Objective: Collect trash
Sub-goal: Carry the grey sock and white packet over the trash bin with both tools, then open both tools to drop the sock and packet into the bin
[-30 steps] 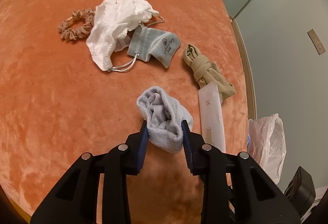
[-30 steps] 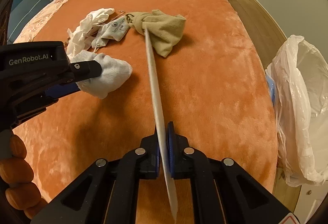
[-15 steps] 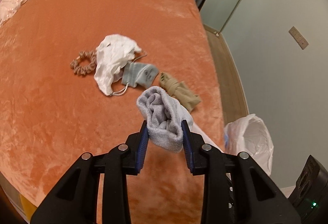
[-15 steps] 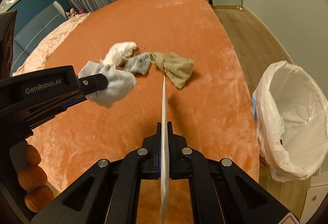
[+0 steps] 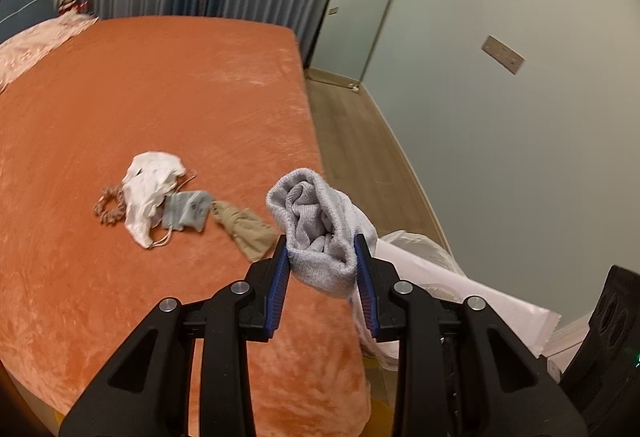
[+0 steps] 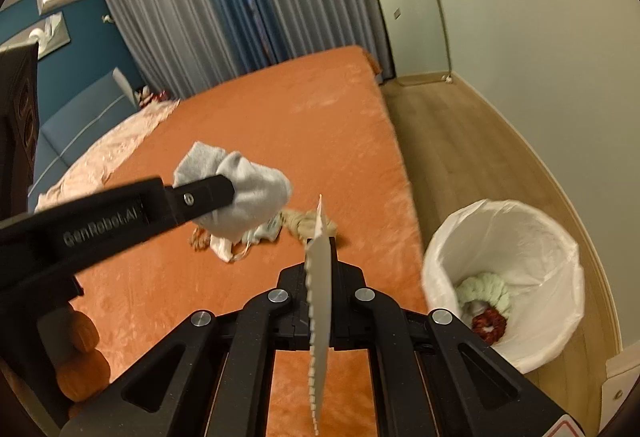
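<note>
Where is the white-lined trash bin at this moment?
In the right wrist view, the trash bin stands on the wooden floor at lower right, beside the orange bed.

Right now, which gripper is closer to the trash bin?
Right. The right gripper holds the flat packet beside the trash bin; the left gripper, gripping the grey sock, is farther over the bed.

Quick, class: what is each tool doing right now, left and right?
Left tool: closed on the grey sock.
Right tool: closed on the flat white packet, held edge-on.
</note>
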The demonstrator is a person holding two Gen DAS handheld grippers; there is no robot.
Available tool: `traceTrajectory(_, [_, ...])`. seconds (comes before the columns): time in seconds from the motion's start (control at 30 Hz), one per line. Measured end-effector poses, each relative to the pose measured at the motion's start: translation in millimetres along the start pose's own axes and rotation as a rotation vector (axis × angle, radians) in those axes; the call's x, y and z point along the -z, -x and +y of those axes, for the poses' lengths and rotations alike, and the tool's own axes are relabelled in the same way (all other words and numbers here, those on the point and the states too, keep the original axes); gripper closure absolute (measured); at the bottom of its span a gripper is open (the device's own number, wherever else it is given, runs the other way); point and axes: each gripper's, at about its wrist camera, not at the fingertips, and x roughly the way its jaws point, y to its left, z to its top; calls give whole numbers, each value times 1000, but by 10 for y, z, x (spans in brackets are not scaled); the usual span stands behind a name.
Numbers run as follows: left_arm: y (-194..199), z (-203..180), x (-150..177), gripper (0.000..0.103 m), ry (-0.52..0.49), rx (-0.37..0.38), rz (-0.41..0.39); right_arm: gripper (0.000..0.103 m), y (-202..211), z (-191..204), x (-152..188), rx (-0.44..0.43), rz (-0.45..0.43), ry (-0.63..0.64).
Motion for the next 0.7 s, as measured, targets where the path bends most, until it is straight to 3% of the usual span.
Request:
traceTrajectory(0.3, [-50, -728, 30, 73, -87, 76, 25, 99, 580, -661, -161, 109, -114, -79])
traceTrajectory(0.7, [-485, -1431, 251, 72, -178, 137, 122, 99, 797, -1394, 15, 241, -123, -183])
